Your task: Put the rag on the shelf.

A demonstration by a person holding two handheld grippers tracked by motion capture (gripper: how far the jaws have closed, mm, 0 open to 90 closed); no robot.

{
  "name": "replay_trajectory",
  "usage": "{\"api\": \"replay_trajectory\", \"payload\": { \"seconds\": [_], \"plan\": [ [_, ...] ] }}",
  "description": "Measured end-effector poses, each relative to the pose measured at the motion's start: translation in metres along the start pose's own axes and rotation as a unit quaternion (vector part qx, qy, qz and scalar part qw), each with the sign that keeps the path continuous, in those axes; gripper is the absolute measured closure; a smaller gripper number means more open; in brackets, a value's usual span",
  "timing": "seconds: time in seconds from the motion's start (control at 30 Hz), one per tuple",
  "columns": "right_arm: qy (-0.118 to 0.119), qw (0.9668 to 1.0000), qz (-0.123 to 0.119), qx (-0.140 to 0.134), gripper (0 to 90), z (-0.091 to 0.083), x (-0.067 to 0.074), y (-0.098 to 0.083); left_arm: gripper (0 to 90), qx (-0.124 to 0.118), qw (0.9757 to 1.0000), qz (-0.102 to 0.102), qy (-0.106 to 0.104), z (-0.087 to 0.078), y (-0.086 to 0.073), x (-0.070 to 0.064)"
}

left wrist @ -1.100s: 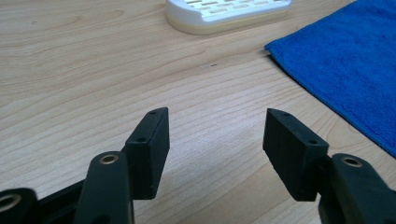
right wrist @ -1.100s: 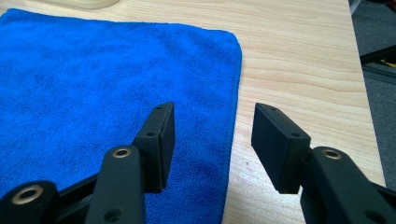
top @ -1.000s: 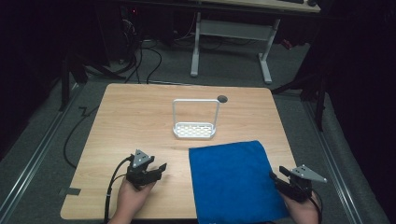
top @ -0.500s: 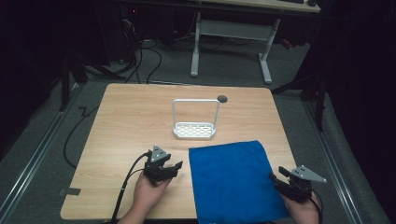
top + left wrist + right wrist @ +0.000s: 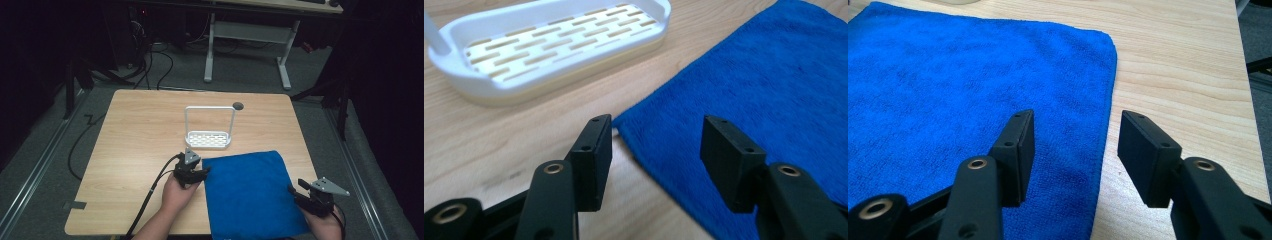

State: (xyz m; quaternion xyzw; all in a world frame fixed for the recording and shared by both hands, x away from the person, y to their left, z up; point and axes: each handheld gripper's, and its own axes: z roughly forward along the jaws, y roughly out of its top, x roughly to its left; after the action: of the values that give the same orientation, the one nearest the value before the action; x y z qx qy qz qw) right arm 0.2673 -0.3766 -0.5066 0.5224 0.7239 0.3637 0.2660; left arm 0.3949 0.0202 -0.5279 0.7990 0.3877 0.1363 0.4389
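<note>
1. The high view shows the whole blue towel [image 5: 250, 192] lying flat on the near right part of the wooden table [image 5: 140, 135]. The left gripper [image 5: 196, 176] is at the towel's far left corner and the right gripper [image 5: 296, 192] at its right edge, near the front.
2. The left gripper view shows this corner close: it lies between the open jaws, which have just been closing a little, and the pads do not press on it. The same view shows the slotted floor of the white rack [image 5: 549, 45] just behind.
3. The right gripper view shows the towel's right edge running between the wide jaws, with nothing held.
4. The table is light wood with a small dark hole [image 5: 238, 105] near the far edge. Around it the room is dark, with grey floor, cables and the white legs of another desk [image 5: 250, 30].
5. The towel's long axis runs from the person to the far side, slightly turned.
</note>
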Motion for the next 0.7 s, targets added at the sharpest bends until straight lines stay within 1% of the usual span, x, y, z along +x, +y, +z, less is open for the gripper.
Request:
{"api": "replay_trajectory", "payload": {
  "seconds": [0.07,0.1,0.13,0.2,0.23,0.27,0.3,0.33,0.37,0.47,0.53,0.6,0.63,0.7],
  "plan": [
    [0.0,1.0,0.001,0.001,49.3,0.0,0.0,0.0,47.8,0.002,1.0,-0.007,-0.003,0.005,0.003,0.003],
    [0.0,1.0,0.001,0.001,49.3,0.0,0.0,0.0,47.8,0.002,1.0,-0.007,-0.003,0.005,0.003,0.003],
    [0.001,1.0,0.002,0.002,49.3,0.001,0.0,0.0,47.9,0.008,0.9997,-0.023,-0.01,0.008,0.004,0.007],
    [0.001,1.0,0.003,0.001,49.3,0.0,0.0,-0.001,48.0,0.009,0.9986,-0.047,-0.023,0.008,0.003,0.012],
    [0.001,1.0,0.003,0.001,49.3,0.0,0.0,-0.001,48.2,0.009,0.9986,-0.047,-0.023,0.008,0.003,0.012],
    [0.001,1.0,0.004,0.001,49.3,0.0,0.001,-0.001,48.5,0.009,0.9973,-0.069,-0.024,0.009,0.003,0.017],
    [0.001,1.0,0.004,0.001,49.3,0.0,0.001,-0.001,48.8,0.009,0.9973,-0.069,-0.024,0.009,0.003,0.017],
    [0.0,1.0,0.005,0.0,49.3,0.0,0.001,-0.001,49.8,0.012,0.9961,-0.083,-0.025,0.01,0.003,0.019],
    [0.0,1.0,0.006,0.0,49.3,0.0,0.0,-0.001,51.1,0.012,0.9961,-0.083,-0.025,0.01,0.003,0.019],
    [-0.002,1.0,0.01,0.001,49.3,0.0,0.0,-0.001,54.3,0.022,0.9967,-0.076,-0.017,0.015,0.006,0.017],
    [-0.003,0.9999,0.011,0.001,49.3,0.0,0.001,-0.001,56.6,0.024,0.9974,-0.067,-0.013,0.016,0.007,0.016],
    [-0.003,0.9999,0.012,0.002,49.3,0.001,0.001,-0.001,58.3,0.026,0.9973,-0.067,-0.012,0.017,0.007,0.016],
    [-0.004,0.9999,0.013,0.004,49.4,0.001,0.002,-0.001,58.5,0.029,0.998,-0.055,-0.012,0.017,0.007,0.013],
    [-0.004,0.9999,0.012,0.004,49.3,0.003,0.003,0.0,58.7,0.03,0.9984,-0.048,-0.007,0.017,0.007,0.011]
  ]
}}
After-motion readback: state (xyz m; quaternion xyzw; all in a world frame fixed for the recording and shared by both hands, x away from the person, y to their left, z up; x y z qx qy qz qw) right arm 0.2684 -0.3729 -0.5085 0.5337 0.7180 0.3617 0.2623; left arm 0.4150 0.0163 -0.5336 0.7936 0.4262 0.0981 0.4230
